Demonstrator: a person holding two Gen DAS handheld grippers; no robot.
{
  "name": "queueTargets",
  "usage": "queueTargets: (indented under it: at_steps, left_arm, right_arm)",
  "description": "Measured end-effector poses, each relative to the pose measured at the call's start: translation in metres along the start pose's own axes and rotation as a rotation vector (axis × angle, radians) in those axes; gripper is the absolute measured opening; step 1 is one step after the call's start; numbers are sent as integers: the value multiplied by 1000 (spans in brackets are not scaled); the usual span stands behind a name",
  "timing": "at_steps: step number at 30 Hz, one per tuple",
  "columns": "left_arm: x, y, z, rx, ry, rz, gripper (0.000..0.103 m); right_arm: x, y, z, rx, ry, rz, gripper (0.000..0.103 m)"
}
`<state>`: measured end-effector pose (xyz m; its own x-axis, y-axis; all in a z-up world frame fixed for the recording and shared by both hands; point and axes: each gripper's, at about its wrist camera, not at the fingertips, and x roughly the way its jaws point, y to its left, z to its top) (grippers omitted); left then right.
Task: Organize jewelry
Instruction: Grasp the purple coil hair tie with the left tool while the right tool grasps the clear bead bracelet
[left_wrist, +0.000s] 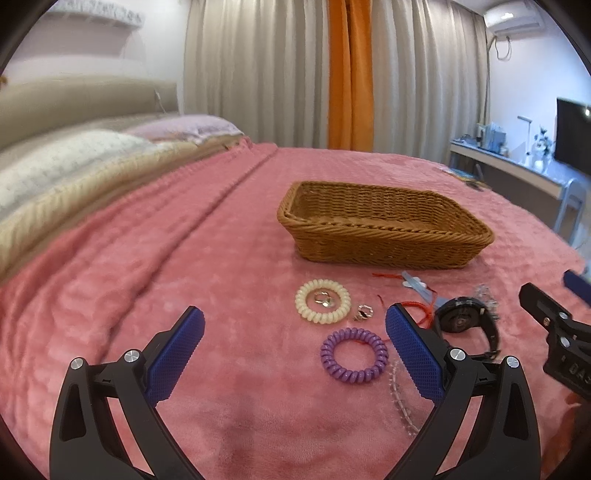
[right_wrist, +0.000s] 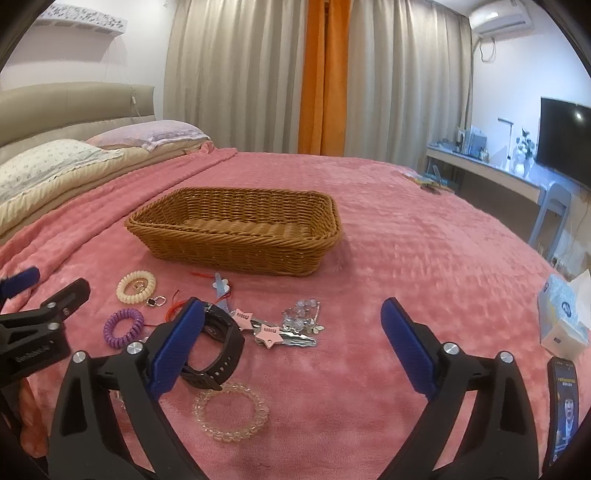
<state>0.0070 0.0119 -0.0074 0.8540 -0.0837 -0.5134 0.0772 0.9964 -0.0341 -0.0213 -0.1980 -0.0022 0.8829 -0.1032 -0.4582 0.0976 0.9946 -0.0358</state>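
1. The left tongs (left_wrist: 294, 325) are standing wide open over the pink bedspread (left_wrist: 207, 266), holding nothing; their blue pads (left_wrist: 173, 356) are hovering apart with bare blanket between them.
2. The right tongs (right_wrist: 291, 317) are likewise spread wide and gripping nothing, with the star hair clips (right_wrist: 275, 334) lying flat between the two fingers, long axis running left to right and tilting slightly toward the right finger.
3. A black watch (right_wrist: 218, 354) is lying just behind the right tongs' left finger, its strap curling into a loop toward the camera; in the left wrist view it is sitting just beyond the left tongs' right finger.
4. A clear bead bracelet (right_wrist: 231, 411) is lying flat, nearer the camera than the watch.
5. A purple coil hair tie (left_wrist: 354, 355) is resting flat between the left tongs' fingers, closer to the right one.
6. A cream coil hair tie (left_wrist: 322, 301) is lying beyond it, ringing two small rings (left_wrist: 323, 298); a small charm (left_wrist: 364, 312) sits just to its right.
7. A red string (left_wrist: 417, 308) and a pale blue clip (left_wrist: 417, 283) are stretching diagonally toward the basket.
8. The wicker basket (left_wrist: 384, 236) is sitting farther out, its long axis running across the view, well apart from both tongs.
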Motion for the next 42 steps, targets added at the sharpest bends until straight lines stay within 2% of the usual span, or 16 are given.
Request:
queueTargets:
  at_steps: [3, 5, 7, 11, 13, 14, 17, 19, 21, 26, 30, 31, 32, 34, 35, 42]
  left_arm:
    - [8, 17, 6, -57, 85, -104, 90]
    - [12, 22, 8, -63, 121, -125, 88]
    - [18, 23, 9, -59, 170, -169, 86]
    - [33, 18, 6, -52, 269, -246, 68]
    - [42, 17, 5, -59, 318, -263, 61]
    - [47, 17, 5, -67, 340, -272, 52]
    - [58, 23, 3, -99, 391, -294, 50]
    - [62, 24, 2, -102, 411, -309, 38]
    - [67, 24, 1, -110, 435, -321, 34]
    - [77, 17, 1, -112, 465, -313, 34]
    - [87, 4, -1, -70, 490, -260, 31]
    - [87, -1, -2, -44, 486, -233, 31]
    - [85, -7, -3, -14, 475, -204, 28]
    - [82, -14, -5, 27, 458, -179, 12]
    - [79, -16, -5, 36, 449, -170, 9]
    - [41, -8, -2, 19, 330, -223, 8]
  right_arm:
    - [8, -17, 4, 44, 51, 15, 77]
    - [11, -24, 5, 59, 77, 17, 66]
    - [15, -33, 6, 74, 108, 28, 60]
    - [18, -35, 6, 66, 157, 58, 45]
    - [20, -32, 6, 55, 200, 91, 43]
    - [20, -28, 4, 53, 215, 103, 43]
    - [24, -26, -9, 55, 310, 161, 43]
    - [28, -22, -19, 58, 372, 187, 37]
    - [33, -17, -27, 48, 407, 189, 34]
    - [33, -4, -30, 5, 408, 183, 33]
    - [39, 5, -32, -37, 417, 158, 30]
    - [39, 7, -32, -47, 415, 155, 26]
    - [38, 10, -33, -63, 413, 154, 20]
    - [37, 14, -34, -89, 406, 147, 11]
    - [35, 16, -34, -103, 400, 135, 10]
    - [22, 10, -30, -92, 368, 129, 8]
